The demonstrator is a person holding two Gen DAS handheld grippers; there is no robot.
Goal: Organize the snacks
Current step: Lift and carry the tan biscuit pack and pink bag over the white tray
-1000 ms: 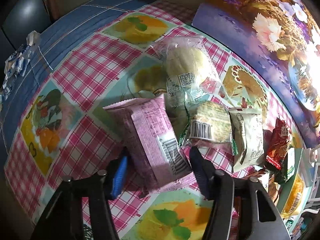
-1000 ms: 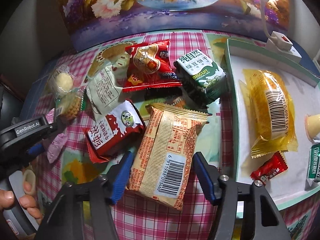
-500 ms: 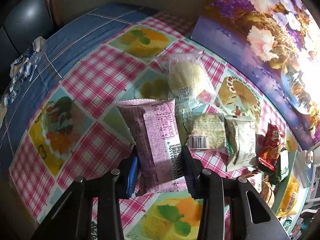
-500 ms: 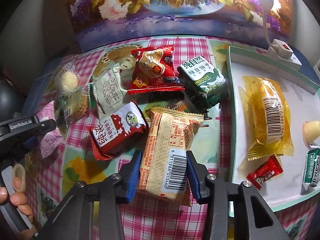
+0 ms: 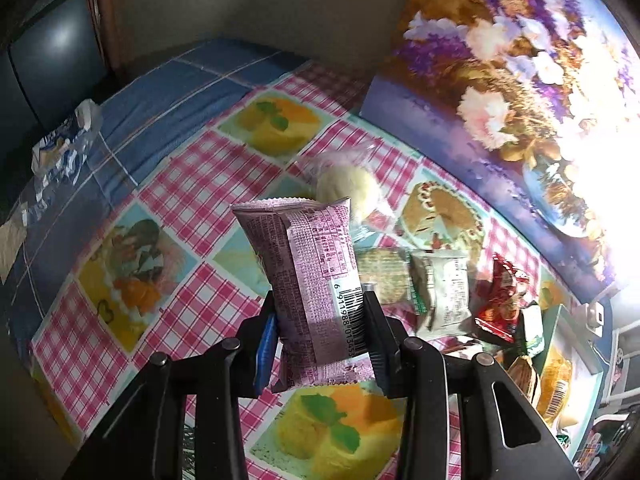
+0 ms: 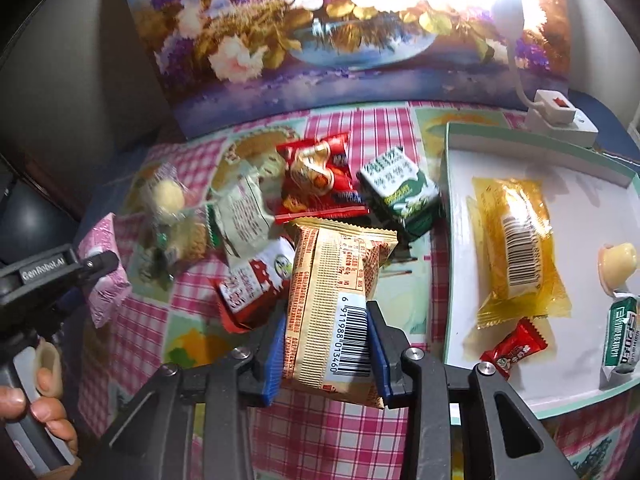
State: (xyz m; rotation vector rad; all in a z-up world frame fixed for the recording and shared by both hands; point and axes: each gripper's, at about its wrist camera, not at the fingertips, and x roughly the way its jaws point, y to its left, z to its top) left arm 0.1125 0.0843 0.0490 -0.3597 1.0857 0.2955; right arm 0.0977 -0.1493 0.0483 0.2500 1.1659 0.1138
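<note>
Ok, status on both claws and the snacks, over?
Left claw shut on pink packet. Right claw shut on tan packet. Tray right, path open.

— How many snacks lie in my tray (image 6: 452, 216)?
— Four there, I count.
— And outside it?
— Six on the table (image 6: 320, 432), plus one packet in each of my two grippers.

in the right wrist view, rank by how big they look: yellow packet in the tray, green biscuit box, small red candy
1. yellow packet
2. green biscuit box, though it lies farther from the camera
3. red candy
</note>
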